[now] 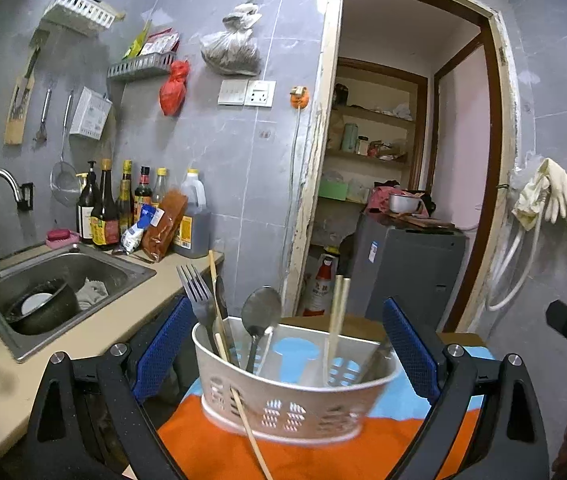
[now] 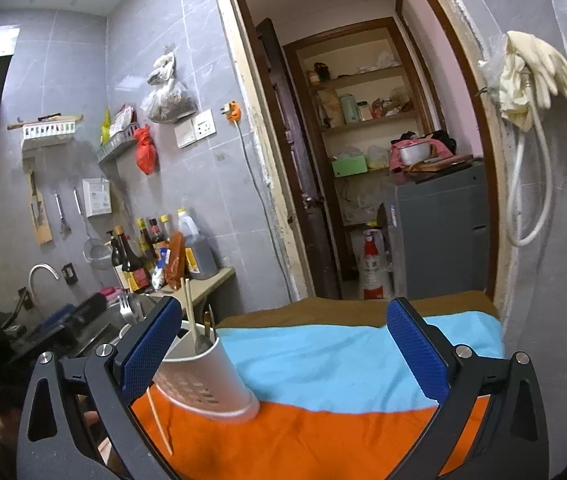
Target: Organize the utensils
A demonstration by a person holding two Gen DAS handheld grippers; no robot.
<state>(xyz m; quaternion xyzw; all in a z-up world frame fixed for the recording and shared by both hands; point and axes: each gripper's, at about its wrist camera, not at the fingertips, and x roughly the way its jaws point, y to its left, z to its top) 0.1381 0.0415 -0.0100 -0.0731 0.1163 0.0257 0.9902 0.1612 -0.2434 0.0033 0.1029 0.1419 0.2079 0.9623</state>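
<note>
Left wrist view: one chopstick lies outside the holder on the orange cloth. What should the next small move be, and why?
Probably lower the left gripper, whose jaws are open and empty, toward the loose chopstick leaning against the white utensil holder and close on it; fork and spoon already stand inside.

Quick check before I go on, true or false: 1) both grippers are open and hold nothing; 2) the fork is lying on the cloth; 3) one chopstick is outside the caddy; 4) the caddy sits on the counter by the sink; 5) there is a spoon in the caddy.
1) The left gripper and right gripper are open and empty. True.
2) The fork lies on the cloth. False: it stands upright in the caddy.
3) One chopstick is outside the caddy. True: it lies on the cloth against the caddy's front.
4) The caddy sits on the counter. False: it stands on the orange and blue cloth.
5) A spoon is in the caddy. True.
</note>
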